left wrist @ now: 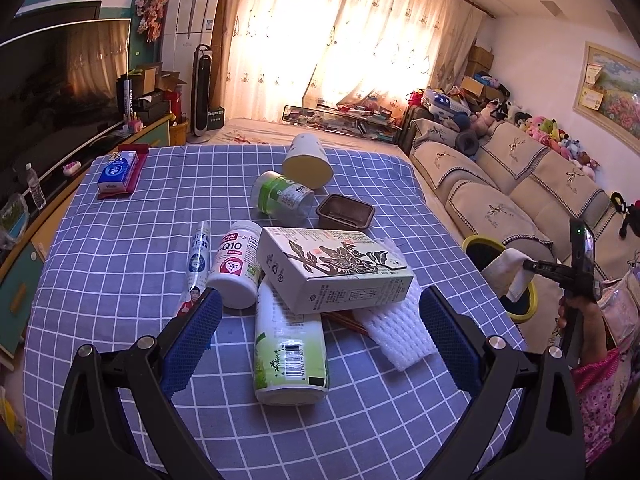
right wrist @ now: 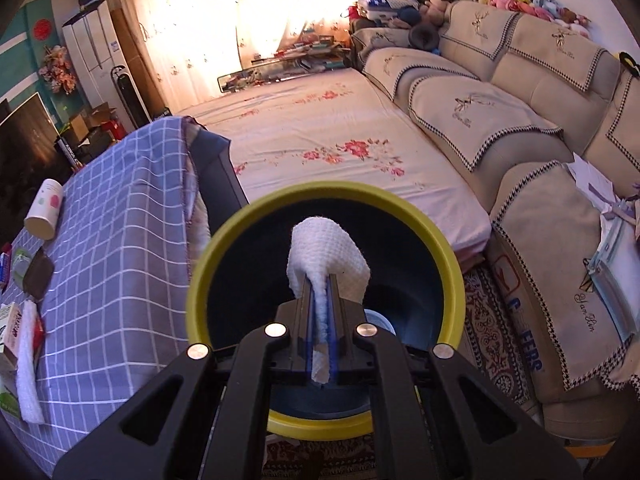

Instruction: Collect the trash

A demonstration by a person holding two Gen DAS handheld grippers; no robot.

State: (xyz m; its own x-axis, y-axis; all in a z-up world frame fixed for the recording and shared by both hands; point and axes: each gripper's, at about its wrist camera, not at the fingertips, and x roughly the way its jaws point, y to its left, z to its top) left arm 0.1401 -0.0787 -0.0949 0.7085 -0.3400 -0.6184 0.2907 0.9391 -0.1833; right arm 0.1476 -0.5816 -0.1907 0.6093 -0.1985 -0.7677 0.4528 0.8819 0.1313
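Observation:
My right gripper [right wrist: 322, 292] is shut on a white waffle-textured paper towel [right wrist: 328, 256], held over the mouth of a dark bin with a yellow rim [right wrist: 320, 191]. The left wrist view shows that gripper [left wrist: 530, 266], towel [left wrist: 505, 270] and bin [left wrist: 482, 240] just off the table's right edge. My left gripper [left wrist: 320, 322] stands open low over the checked tablecloth [left wrist: 120, 280]. Between its fingers lie a green-and-white bottle [left wrist: 290, 348], a printed carton [left wrist: 332, 268] and a white foam net [left wrist: 394, 326]. Nearby are a Q10 bottle [left wrist: 236, 266], a plastic tube [left wrist: 196, 264], a brown tray [left wrist: 346, 212], a green jar [left wrist: 282, 194] and a tipped paper cup [left wrist: 307, 160].
A blue tissue pack on a red holder [left wrist: 118, 172] sits at the table's far left. A beige sofa [right wrist: 520, 128] runs along the right. A floral-sheeted mattress [right wrist: 328, 132] lies beyond the bin. A television [left wrist: 60, 80] stands left of the table. A person's hand [left wrist: 576, 308] holds the right gripper.

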